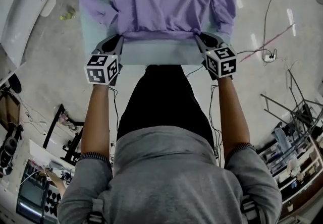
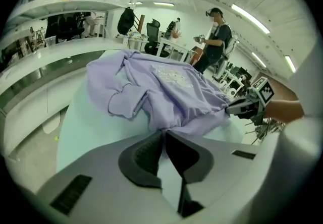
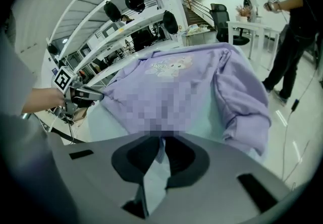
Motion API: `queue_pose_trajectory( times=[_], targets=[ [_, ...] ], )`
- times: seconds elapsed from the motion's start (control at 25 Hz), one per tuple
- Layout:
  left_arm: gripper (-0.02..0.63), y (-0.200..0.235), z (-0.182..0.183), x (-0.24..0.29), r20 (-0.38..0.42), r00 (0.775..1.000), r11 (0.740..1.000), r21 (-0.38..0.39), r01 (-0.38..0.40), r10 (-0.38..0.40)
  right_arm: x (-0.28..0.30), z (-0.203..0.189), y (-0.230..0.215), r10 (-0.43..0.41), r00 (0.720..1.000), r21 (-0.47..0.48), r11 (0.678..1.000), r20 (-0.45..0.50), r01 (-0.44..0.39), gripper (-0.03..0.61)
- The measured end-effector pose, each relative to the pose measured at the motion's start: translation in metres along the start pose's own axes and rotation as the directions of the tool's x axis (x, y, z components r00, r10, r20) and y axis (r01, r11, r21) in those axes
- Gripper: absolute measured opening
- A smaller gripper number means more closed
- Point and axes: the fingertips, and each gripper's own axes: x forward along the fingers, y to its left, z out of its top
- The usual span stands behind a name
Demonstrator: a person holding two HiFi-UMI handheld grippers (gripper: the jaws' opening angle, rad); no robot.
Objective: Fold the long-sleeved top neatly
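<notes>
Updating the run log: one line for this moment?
left gripper: shut on top hem | right gripper: shut on hem | top: spread on table

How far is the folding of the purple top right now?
Done: the top lies spread, print up, on the table. In hand: the left gripper and right gripper are shut on its hem corners. Left: every fold; none shows yet.

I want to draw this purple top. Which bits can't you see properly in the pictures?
Top collar: head view, cut off by the upper edge.
Front near the hem: right gripper view, under a mosaic patch.
Cartoon print: left gripper view, too small and creased.
</notes>
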Motion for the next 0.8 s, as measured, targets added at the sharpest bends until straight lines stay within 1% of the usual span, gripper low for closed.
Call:
queue_pose_trajectory(
  times=[0.16,0.24,0.36,0.48,0.52,0.56,0.6,0.72,0.76,0.8],
  targets=[
    [0.04,-0.008,-0.01,-0.024,0.048,0.998,0.991,-0.126,0.048,-0.042,-0.025,-0.002,-0.004,-0.031,0.999,0.071,0.997,0.042,0.028,0.044],
    [0.04,-0.012,-0.016,-0.029,0.053,0.997,0.985,-0.158,0.068,-0.06,-0.036,-0.012,-0.005,-0.048,0.998,0.095,0.995,0.042,0.044,0.046],
    [0.04,-0.01,-0.036,-0.034,0.021,0.999,0.987,-0.155,0.049,-0.046,-0.041,-0.035,0.006,-0.046,0.999,0.111,0.993,0.0,0.046,0.049],
    [0.04,0.001,-0.059,-0.041,-0.015,1.0,0.988,-0.156,0.007,-0.009,-0.037,-0.059,0.026,-0.036,0.998,0.092,0.995,-0.055,0.041,0.052],
    [0.04,0.004,-0.064,-0.044,-0.021,1.0,0.987,-0.158,-0.004,0.001,-0.036,-0.066,0.032,-0.041,0.997,0.078,0.996,-0.07,0.046,0.047],
    [0.04,0.008,-0.068,-0.046,-0.025,1.0,0.987,-0.158,-0.014,0.01,-0.035,-0.072,0.036,-0.047,0.995,0.065,0.997,-0.084,0.053,0.015],
    [0.039,0.01,-0.07,-0.048,-0.027,0.999,0.988,-0.156,-0.022,0.018,-0.034,-0.077,0.039,-0.051,0.994,0.056,0.997,-0.094,0.056,0.006],
    [0.042,0.014,-0.075,-0.048,-0.035,0.999,0.99,-0.137,-0.021,0.016,-0.033,-0.088,0.042,-0.039,0.994,0.063,0.997,-0.1,0.046,0.008],
    [0.055,0.013,-0.075,-0.047,-0.04,0.999,0.991,-0.13,-0.015,0.01,-0.034,-0.088,0.042,-0.036,0.995,0.068,0.997,-0.095,0.043,0.011],
    [0.106,0.011,-0.075,-0.046,-0.043,0.999,0.993,-0.12,-0.011,0.006,-0.036,-0.087,0.04,-0.037,0.996,0.069,0.997,-0.087,0.043,0.04]
  ],
)
